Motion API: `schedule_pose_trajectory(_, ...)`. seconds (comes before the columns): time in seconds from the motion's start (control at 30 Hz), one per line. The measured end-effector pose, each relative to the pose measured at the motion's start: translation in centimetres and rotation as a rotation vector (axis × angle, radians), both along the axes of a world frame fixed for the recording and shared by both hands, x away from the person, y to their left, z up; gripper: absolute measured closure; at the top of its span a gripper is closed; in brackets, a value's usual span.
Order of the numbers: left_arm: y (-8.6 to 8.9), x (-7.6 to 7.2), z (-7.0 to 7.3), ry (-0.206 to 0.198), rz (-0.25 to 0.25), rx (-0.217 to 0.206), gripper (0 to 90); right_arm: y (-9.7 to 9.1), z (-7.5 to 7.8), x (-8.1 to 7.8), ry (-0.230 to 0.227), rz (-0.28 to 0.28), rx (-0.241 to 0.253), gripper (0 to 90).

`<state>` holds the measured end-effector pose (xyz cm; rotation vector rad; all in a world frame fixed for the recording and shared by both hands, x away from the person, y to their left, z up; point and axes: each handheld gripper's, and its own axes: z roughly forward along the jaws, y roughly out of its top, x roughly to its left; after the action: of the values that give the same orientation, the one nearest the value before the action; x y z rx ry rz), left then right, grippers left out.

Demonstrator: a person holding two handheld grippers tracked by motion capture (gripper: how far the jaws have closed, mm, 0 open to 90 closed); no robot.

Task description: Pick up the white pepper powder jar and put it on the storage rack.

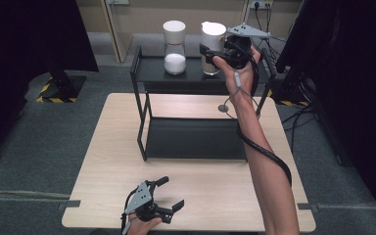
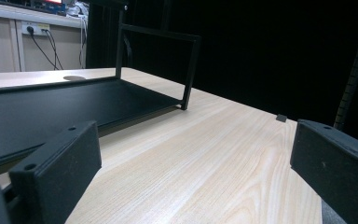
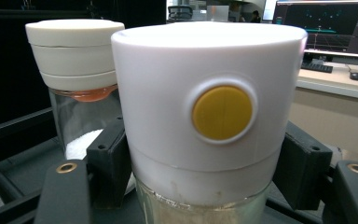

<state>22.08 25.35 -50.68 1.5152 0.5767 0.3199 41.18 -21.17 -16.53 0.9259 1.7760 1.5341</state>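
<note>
Pale wood tabletop [image 1: 112, 161] carried a black two-tier rack [image 1: 147, 125] at twelve o'clock. On its upper shelf stood two white-lidded glass dispensers: one of white granules [image 1: 175, 46] at eleven, another [image 1: 211, 46] at one, clamped by the right gripper [image 1: 210, 53], jaws closed against its sides. The left gripper [image 1: 169, 193] rested wide open and empty at six. Grasping looked done; lifting or setting down remained.

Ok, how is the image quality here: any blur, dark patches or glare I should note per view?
High view: soft overall, even light on the table, both sides dark. Left gripper view: wood grain fairly sharp, the near pads softer, background black. Right gripper view: the held jar with its yellow button is close up and evenly lit, no harsh glare; the second jar and monitor behind look softer.
</note>
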Motion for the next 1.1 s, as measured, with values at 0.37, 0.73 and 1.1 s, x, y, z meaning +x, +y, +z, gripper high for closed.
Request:
schedule_pose_trajectory(0.37,0.0,0.0,0.0,-0.002,0.002,0.000,0.9,0.4,-0.6,0.4,0.004,-0.008,0.003,30.9)
schedule_pose_trajectory(0.73,0.0,-0.1,0.0,-0.002,0.003,0.002,0.9,0.3,-1.4,0.6,0.000,-0.020,0.032,30.8)
schedule_pose_trajectory(1.1,0.0,-0.1,0.0,-0.002,0.004,0.002,0.9,0.3,-1.1,0.0,0.037,-0.050,0.043,3.5)
